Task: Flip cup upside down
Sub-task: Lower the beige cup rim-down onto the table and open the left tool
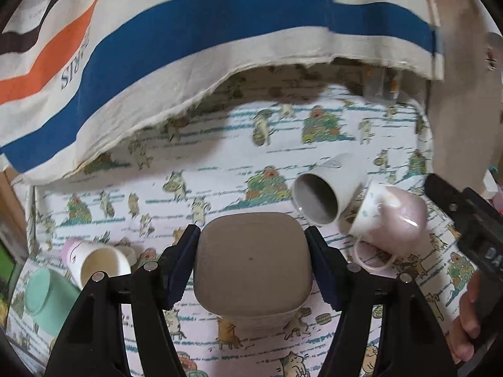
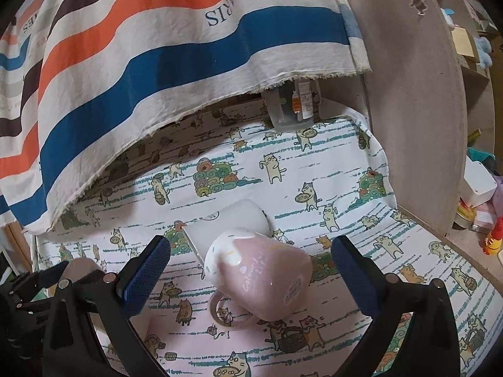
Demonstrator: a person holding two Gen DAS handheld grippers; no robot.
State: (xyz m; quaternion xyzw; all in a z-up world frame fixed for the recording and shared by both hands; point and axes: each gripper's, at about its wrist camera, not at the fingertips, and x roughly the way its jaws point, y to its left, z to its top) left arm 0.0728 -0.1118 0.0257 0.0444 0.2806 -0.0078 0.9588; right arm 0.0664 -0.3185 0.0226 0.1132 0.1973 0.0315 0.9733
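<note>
Risk: grey square cup (image 1: 251, 270), base up, clamped between pads of left claw (image 1: 251, 264) at near centre of counter (image 1: 220, 144); if set down tilted on soft cat-print cloth, could tip. Right claw (image 2: 251, 276) released, jaws wide either side of pink mug (image 2: 261, 276) lying on side, touching white cup (image 2: 232, 223) behind it. Closing on curved glossy mug may squirt it, knock white cup rolling.

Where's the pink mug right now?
The pink mug lies on its side on the cat-print cloth, between the open right gripper fingers, its rim beside the tipped white cup.
</note>
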